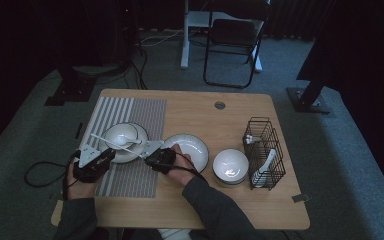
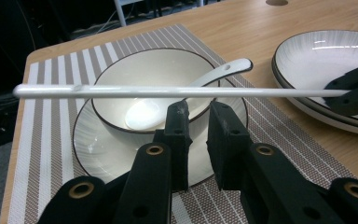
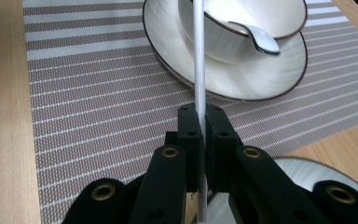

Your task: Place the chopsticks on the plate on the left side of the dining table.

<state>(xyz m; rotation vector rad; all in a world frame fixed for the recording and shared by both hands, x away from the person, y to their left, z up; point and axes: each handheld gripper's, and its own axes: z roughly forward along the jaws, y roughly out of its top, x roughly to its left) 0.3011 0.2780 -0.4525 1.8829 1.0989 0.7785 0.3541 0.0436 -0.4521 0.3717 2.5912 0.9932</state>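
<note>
- left gripper (image 1: 105, 156) sits over the striped placemat (image 1: 130, 180), jaws a bit apart – nothing pinched, the white chopstick (image 2: 168, 91) passes just beyond the tips
- bowl (image 1: 121, 136) with a spoon (image 2: 200, 84) in it, on a saucer (image 3: 223, 79) on the mat
- right gripper (image 3: 203, 116) is clamped tight on the chopstick's end – stick hangs across above the bowl
- empty plate (image 1: 195, 147), another bowl (image 1: 230, 166), wire rack (image 1: 265, 150) on the right
</note>
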